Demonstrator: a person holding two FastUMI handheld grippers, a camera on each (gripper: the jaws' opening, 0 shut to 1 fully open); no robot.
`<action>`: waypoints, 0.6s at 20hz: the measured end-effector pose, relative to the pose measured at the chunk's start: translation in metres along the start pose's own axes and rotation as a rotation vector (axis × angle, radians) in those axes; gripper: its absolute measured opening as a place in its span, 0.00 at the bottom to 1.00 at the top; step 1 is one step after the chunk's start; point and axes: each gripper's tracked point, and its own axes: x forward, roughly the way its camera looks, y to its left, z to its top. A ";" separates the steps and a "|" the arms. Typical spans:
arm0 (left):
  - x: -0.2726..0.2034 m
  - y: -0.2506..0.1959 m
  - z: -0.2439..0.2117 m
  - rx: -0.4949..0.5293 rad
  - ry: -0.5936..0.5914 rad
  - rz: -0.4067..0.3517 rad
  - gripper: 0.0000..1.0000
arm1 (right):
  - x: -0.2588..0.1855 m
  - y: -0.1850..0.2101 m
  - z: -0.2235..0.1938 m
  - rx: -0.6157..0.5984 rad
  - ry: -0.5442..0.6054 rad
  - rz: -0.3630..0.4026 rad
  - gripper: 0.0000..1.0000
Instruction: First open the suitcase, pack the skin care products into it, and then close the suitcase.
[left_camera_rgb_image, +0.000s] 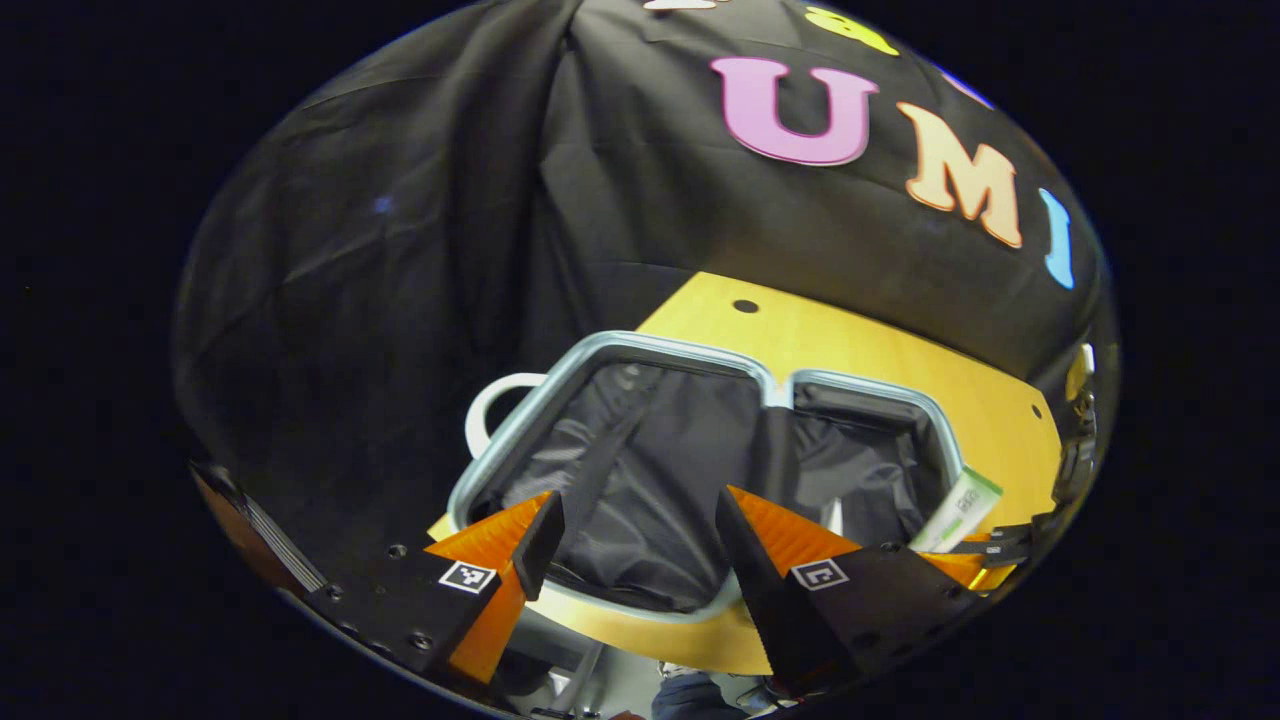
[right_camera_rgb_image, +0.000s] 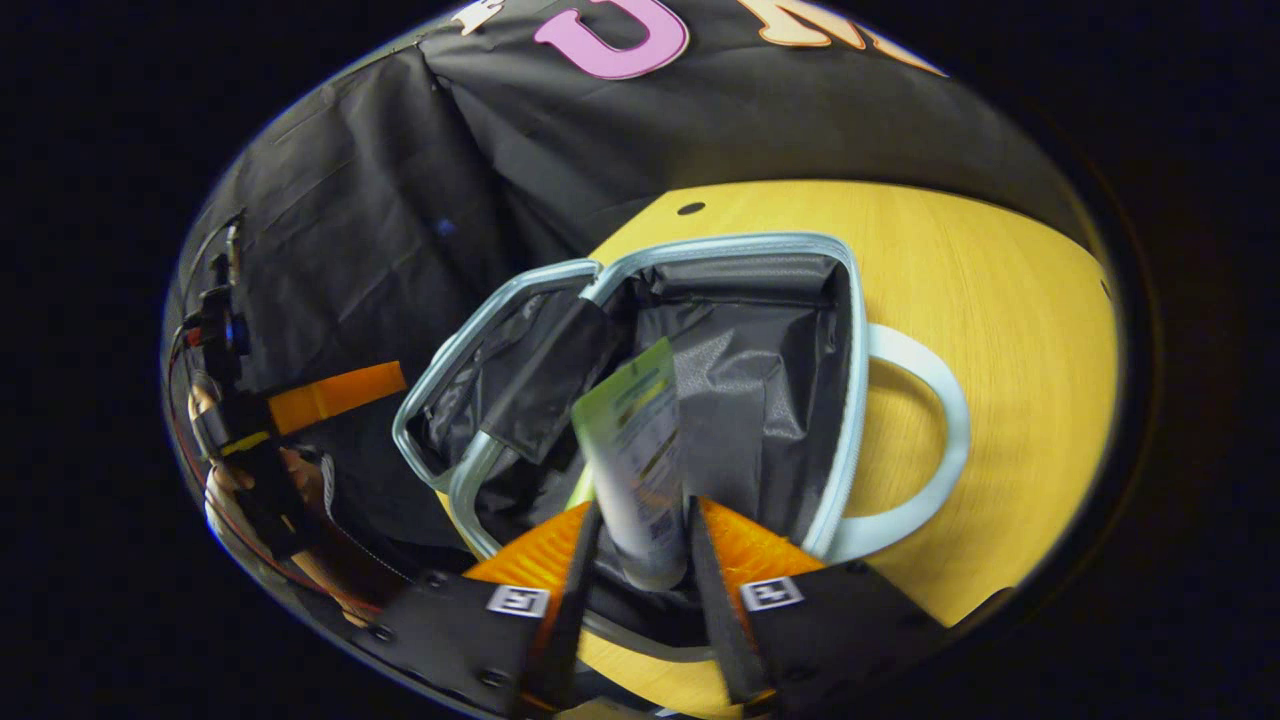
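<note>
Both halves of the suitcase (right_camera_rgb_image: 760, 330) lie open on the yellow table (right_camera_rgb_image: 1000, 300). We hold the tube (right_camera_rgb_image: 640, 460) between the two fingers of our right gripper (right_camera_rgb_image: 640, 560), above the black lining. Our left gripper (left_camera_rgb_image: 635, 545) has its fingers wide apart, with nothing between them, over the suitcase.

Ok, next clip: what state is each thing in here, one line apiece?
Suitcase: open, both halves flat on the table, dark lining showing.
Tube: held in the right tongs, above the open suitcase.
Left tongs: open, holding nothing, over the suitcase's near edge.
Handle: lying flat on the table.
</note>
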 end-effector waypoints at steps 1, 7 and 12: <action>0.007 0.016 0.009 -0.012 -0.006 0.016 0.92 | 0.000 0.005 0.006 -0.012 -0.035 0.009 0.70; 0.077 0.109 0.042 -0.044 0.028 0.084 0.94 | -0.046 -0.011 0.056 -0.008 -0.222 -0.062 0.98; 0.142 0.144 0.018 -0.093 0.179 0.041 0.95 | -0.079 -0.048 0.089 -0.013 -0.302 -0.221 0.98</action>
